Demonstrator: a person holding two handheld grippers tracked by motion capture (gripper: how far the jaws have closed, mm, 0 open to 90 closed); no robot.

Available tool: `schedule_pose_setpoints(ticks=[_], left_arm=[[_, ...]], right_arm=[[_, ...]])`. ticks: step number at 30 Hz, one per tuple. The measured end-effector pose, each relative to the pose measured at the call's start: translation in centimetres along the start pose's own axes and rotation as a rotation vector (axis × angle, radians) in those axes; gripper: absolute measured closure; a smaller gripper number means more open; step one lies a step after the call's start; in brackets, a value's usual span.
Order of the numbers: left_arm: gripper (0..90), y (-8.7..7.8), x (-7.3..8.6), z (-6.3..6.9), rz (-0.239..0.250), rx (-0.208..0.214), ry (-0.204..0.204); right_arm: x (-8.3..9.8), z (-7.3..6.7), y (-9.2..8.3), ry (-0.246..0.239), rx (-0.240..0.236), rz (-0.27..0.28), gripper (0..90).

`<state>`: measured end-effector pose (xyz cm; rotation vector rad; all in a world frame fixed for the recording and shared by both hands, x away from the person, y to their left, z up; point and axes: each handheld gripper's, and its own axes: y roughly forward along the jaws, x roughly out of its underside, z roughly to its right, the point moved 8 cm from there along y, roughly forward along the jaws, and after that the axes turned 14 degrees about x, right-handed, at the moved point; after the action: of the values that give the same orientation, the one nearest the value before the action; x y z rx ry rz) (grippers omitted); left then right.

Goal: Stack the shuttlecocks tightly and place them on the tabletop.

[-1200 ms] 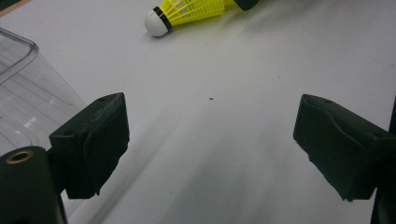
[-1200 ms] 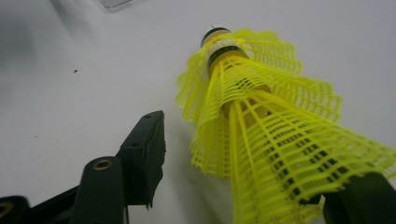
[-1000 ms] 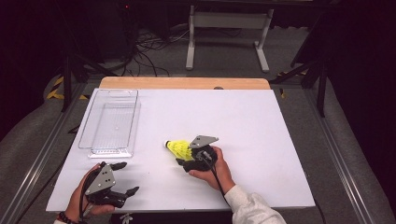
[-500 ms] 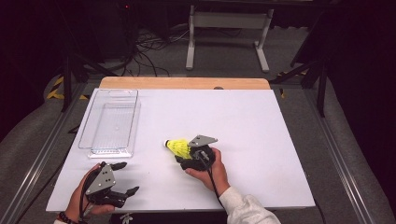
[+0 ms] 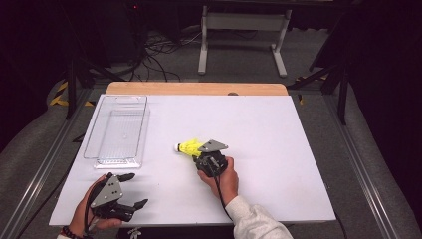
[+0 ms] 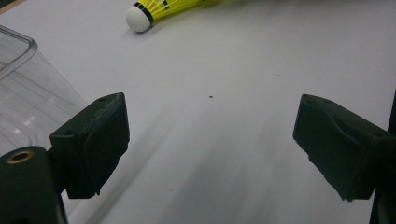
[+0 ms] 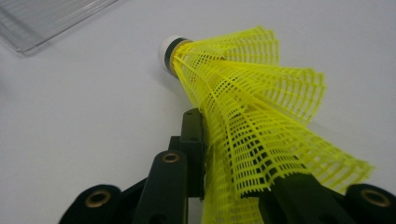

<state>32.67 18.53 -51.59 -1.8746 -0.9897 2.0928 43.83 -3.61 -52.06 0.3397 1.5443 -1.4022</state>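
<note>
The yellow shuttlecock [image 5: 188, 148] lies on its side on the white desk [image 5: 278, 144], a little way from the clear tray [image 5: 118, 130]. The right tool [image 5: 201, 155] has just been closing, and its jaws now pinch the net skirt, which is squashed flat. The skirt is light and bendy (it could crack if squeezed hard), so a soft hold near the white cork tip [image 7: 168, 52] seems best. The left tool [image 5: 130, 190] rests wide open with nothing in it.
</note>
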Motion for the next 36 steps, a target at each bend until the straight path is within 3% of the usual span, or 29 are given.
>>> schedule_pose_setpoints(ticks=[8,36], left_arm=[[11.6,0.04,0.00,-0.02,0.001,0.002,-0.002],[11.3,0.07,-0.06,-0.32,0.013,0.001,-0.013]], right_arm=[[-0.14,-0.06,0.15,-0.037,0.003,0.002,85.6],[0.01,-0.05,-0.37,-0.049,-0.046,0.018,88.2]])
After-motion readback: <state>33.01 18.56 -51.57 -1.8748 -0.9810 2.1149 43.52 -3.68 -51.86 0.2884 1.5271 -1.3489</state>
